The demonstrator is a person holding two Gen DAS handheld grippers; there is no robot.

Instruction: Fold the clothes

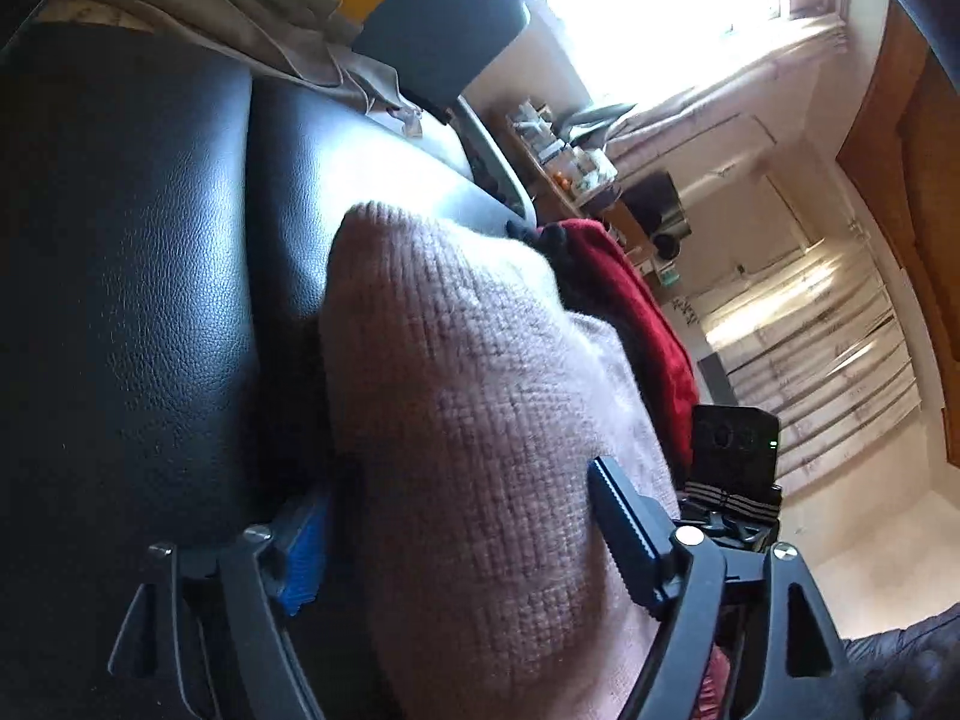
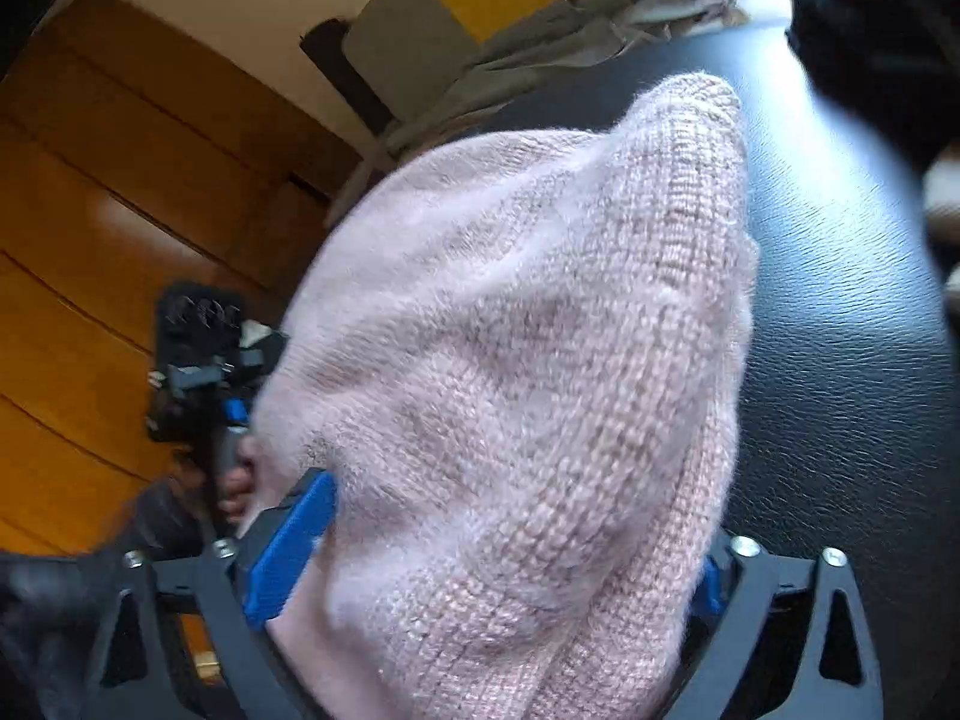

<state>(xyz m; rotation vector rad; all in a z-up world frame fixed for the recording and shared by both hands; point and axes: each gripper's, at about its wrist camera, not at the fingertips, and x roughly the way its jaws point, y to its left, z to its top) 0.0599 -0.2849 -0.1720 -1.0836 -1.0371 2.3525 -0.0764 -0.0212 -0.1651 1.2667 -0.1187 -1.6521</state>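
**Pink knit bunched on the black sofa**

Pink knit (image 2: 528, 360) lies heaped on the black leather seat (image 1: 138, 276), its long axis running away from both grippers toward a peaked end. Left gripper (image 1: 456, 516) and right gripper (image 2: 510, 546) straddle it with jaws wide, probably positioning to gather its near edge.

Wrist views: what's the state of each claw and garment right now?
pink sweater: bunched on the black couch, between both claws.
left claw: open wide, sweater between its fingers.
right claw: wide around sweater; grip unclear.
red garment: crumpled, beyond sweater.
beige cloth: crumpled, unfolded.
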